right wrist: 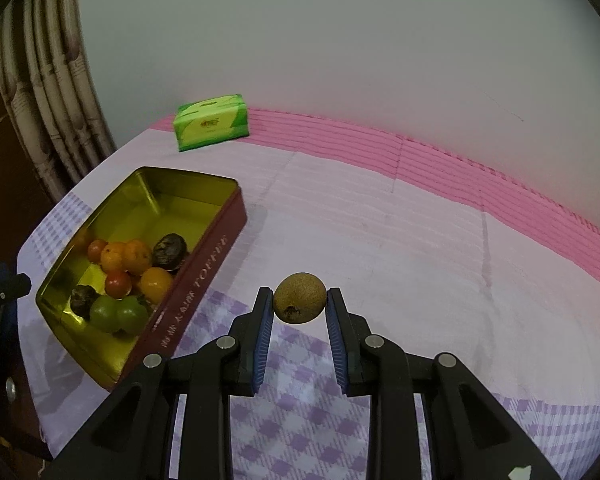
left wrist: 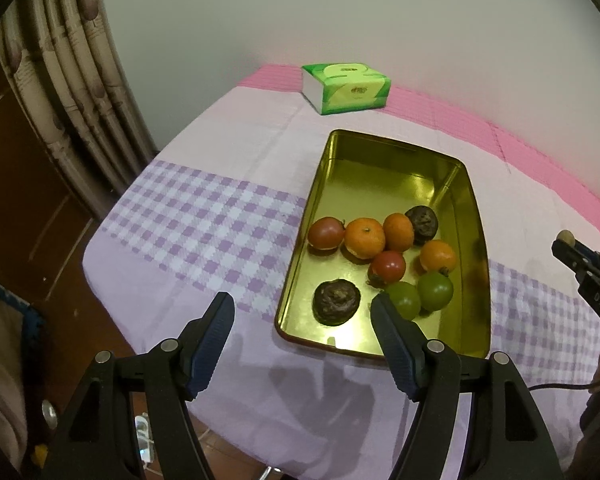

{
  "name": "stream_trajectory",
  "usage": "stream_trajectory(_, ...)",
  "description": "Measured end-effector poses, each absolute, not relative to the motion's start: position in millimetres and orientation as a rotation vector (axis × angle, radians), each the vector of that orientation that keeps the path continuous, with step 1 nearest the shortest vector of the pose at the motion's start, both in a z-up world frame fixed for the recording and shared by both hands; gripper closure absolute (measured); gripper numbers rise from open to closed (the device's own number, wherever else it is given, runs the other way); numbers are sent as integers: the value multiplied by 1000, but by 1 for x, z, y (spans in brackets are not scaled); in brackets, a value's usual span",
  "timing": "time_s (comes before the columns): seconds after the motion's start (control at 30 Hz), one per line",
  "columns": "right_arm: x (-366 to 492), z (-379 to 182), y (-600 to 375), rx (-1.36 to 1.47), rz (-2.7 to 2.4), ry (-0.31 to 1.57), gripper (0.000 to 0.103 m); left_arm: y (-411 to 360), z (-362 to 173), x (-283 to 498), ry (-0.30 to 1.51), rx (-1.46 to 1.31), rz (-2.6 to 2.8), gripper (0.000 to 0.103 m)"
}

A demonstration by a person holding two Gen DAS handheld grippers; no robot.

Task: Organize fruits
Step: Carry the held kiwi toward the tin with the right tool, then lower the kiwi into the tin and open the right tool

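In the left wrist view, the left hand-held gripper (left wrist: 302,306) is held wide open with nothing in it, just above the near end of a gold metal tin (left wrist: 474,216). The tin is shiny inside and shaped like a long box with round corners. Small round fruits are gathered in its near half: orange ones (left wrist: 365,237), red ones (left wrist: 387,267), two smooth green ones (left wrist: 435,290) and two dark, wrinkly ones (left wrist: 336,302). The tin is set on a worktop covered by a soft cloth (left wrist: 204,224) with purple checks and pink stripes. A green tissue pack (left wrist: 346,88) is seen at the far edge. In the right wrist view, a brown, rough-skinned round fruit (right wrist: 299,298), with a dark spot on it, is squeezed between the blue ribbed pads of the right hand-held gripper (right wrist: 300,300). It seems to be lifted off the cloth, well apart from the tin, which lies to the left with its dark red side (right wrist: 204,276) showing. The step in hand looks like one more fruit being carried to the tin. Next, the fruit would need to be moved left over the rim and let go gently in a free spot, so it is not dropped on the others.
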State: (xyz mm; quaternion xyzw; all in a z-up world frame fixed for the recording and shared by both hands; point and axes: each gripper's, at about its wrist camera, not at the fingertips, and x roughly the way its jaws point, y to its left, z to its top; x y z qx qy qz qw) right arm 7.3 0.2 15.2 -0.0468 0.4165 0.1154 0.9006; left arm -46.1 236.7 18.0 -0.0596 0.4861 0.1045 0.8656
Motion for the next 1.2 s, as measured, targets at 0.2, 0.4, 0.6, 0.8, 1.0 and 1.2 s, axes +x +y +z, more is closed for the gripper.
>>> stream_trajectory(0.2,8,16,15,-106,270,860,78,241,23,-49,1007,-128,239,32)
stream_trajectory(0.4,9,14,32,-122,308,867,78,244,23,-49,1012,-132,254,32)
stream_trajectory(0.6,9,14,47,-127,343,871,78,250,19,-48,1025,-152,266,29)
stream_trajectory(0.8,9,11,64,-144,379,875,78,255,16,-48,1038,-168,279,29)
stream_trajectory(1.0,10,10,76,-154,400,875,78,261,15,-48,1042,-188,309,29)
stream_trajectory(1.2,13,8,87,-156,415,878,78,266,13,-48,1049,-201,328,28)
